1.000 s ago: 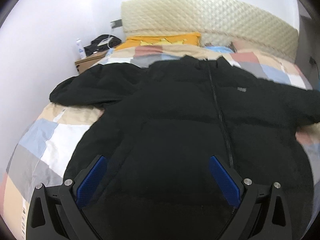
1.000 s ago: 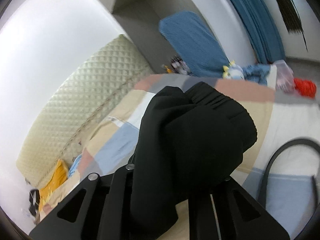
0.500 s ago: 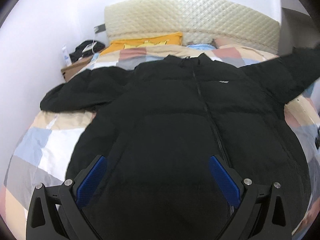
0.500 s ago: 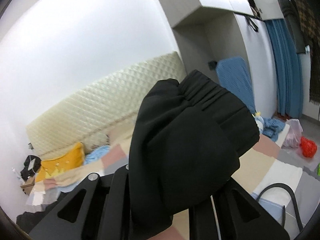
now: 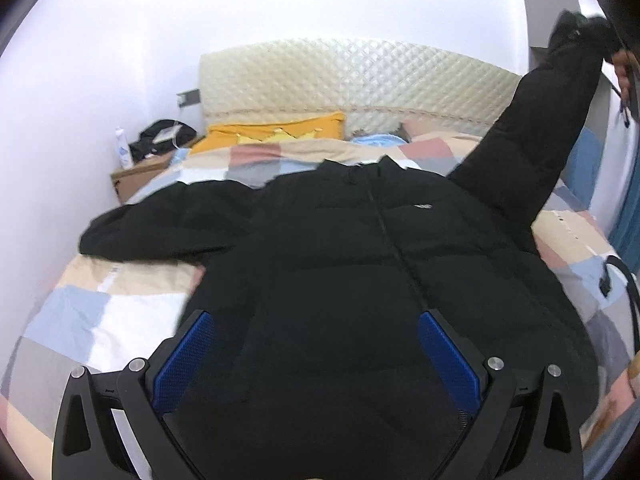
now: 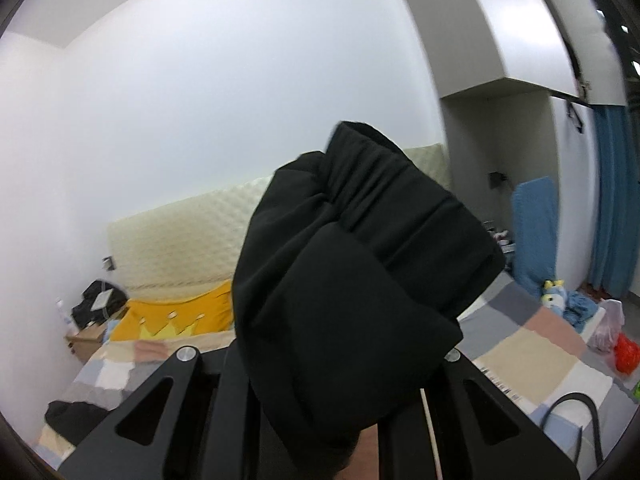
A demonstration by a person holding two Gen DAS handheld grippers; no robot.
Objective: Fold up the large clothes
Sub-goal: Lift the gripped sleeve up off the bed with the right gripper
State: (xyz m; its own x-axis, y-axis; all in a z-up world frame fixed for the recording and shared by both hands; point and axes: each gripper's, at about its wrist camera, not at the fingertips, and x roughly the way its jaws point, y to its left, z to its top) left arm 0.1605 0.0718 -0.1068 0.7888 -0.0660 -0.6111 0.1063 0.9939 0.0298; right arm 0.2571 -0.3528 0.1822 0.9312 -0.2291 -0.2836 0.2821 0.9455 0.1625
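Observation:
A black puffer jacket (image 5: 360,280) lies front up on the patchwork bed (image 5: 100,320), its zip running down the middle. One sleeve (image 5: 160,228) rests flat out to the left. The other sleeve (image 5: 532,148) rises steeply to the upper right, where a person's hand (image 5: 622,68) holds it aloft. In the right wrist view my right gripper (image 6: 340,364) is shut on that sleeve's bunched cuff (image 6: 360,260), high above the bed. My left gripper (image 5: 314,320) hovers over the jacket's lower part, its blue pads (image 5: 188,352) wide apart with nothing gripped.
A quilted cream headboard (image 5: 340,76) and a yellow pillow (image 5: 280,136) sit at the bed's far end. A cardboard box (image 5: 136,176) with a bottle stands at the back left. A black strap (image 6: 576,420) lies near the bed's right edge. Blue curtains (image 6: 612,200) and a red bag (image 6: 626,356) lie beyond.
My right gripper has swung the cuff up from the bed to high in the air and rolled. My left gripper has drawn back and risen a little, staying open.

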